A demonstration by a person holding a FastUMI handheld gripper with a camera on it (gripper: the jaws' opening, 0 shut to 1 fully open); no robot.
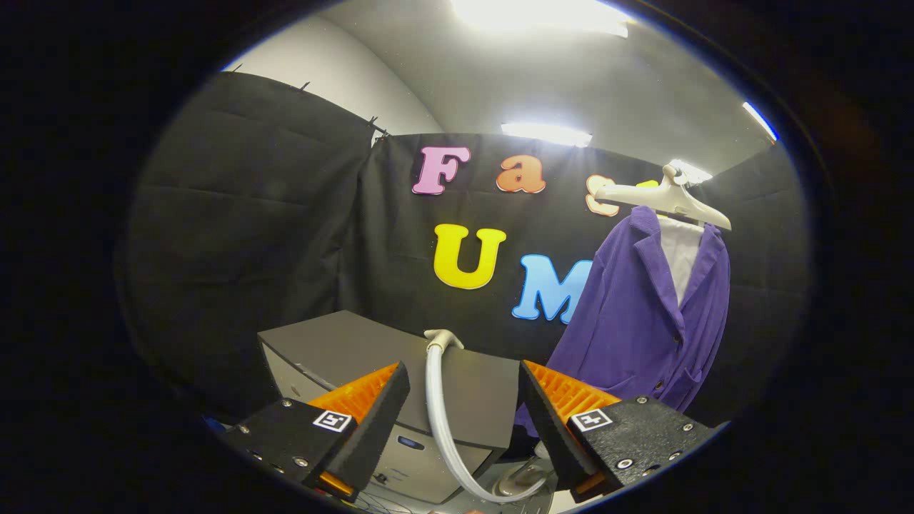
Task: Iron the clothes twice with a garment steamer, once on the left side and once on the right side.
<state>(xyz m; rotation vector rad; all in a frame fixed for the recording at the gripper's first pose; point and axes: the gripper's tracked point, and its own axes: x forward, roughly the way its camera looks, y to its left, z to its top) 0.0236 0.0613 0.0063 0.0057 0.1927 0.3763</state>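
Note:
A purple jacket [646, 314] over a white shirt hangs on a pale hanger [671, 196] beyond my right finger, against the booth wall. The garment steamer's grey box-shaped body [400, 371] stands just ahead of my fingers. Its pale hose [437, 414] rises from a fitting on the body's top and curves down between my fingers to a part low by the right finger that I cannot make out. My gripper [464, 407] is open, fingers wide apart, with the hose passing through the gap untouched.
Black cloth walls close the booth behind and to the left of the steamer. Bright ceiling lights [546, 132] shine above the wall. A pale surface shows below the fingers.

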